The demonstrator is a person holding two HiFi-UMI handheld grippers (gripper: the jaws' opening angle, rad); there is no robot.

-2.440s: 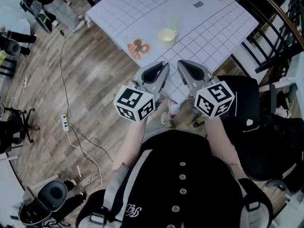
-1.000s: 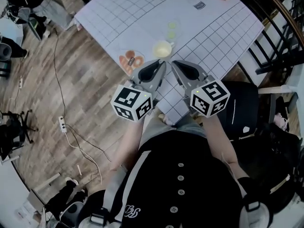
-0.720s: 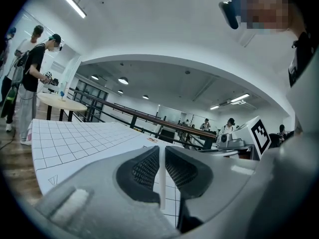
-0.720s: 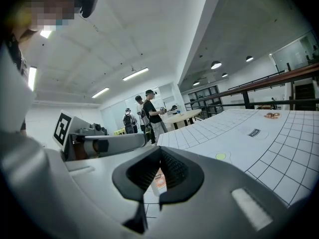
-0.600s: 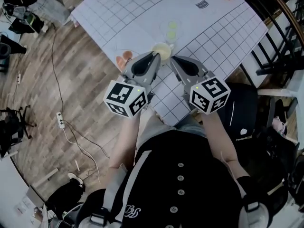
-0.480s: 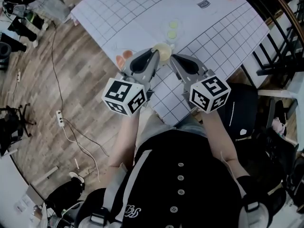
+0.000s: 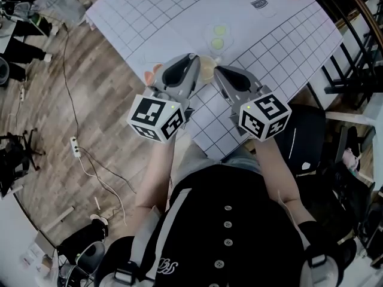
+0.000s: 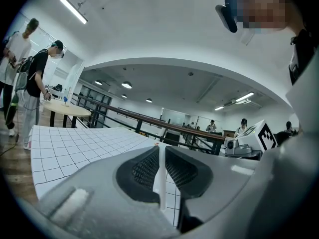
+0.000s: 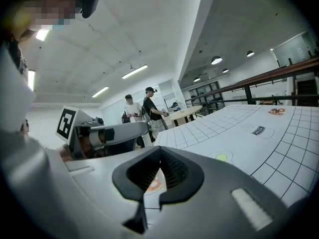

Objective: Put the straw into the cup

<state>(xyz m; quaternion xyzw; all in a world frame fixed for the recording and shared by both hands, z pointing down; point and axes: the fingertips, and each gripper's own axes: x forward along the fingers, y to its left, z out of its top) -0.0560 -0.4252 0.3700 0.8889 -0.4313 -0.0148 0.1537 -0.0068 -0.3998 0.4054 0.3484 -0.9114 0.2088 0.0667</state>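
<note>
Item 1, left gripper (image 8: 160,149): jaws drawn almost together and pinching a thin white plastic straw (image 8: 160,183). The straw stands upright between the ribbed dark pads (image 8: 144,169).

Item 2, right gripper (image 9: 160,152): I read its jaws as closed, tips meeting, with nothing between them. Through the slot below the tips I see only the table sheet and an orange printed mark (image 9: 154,185).

Item 3, small pale yellow round cup (image 7: 206,70): it stands on the table covered in a white gridded sheet (image 7: 287,34). It sits just ahead of both grippers' tips and between them, its left edge hidden behind the left gripper. From the head view I cannot tell whether either tip touches it.

Item 4, two round yellow-green marks (image 7: 218,36): printed on the sheet just beyond the cup.

Item 5, small dark label (image 7: 259,3): further up the sheet.

Item 6, wooden plank floor (image 7: 90,112): left of the table, with a white cable (image 7: 81,154) trailing across it.
</note>
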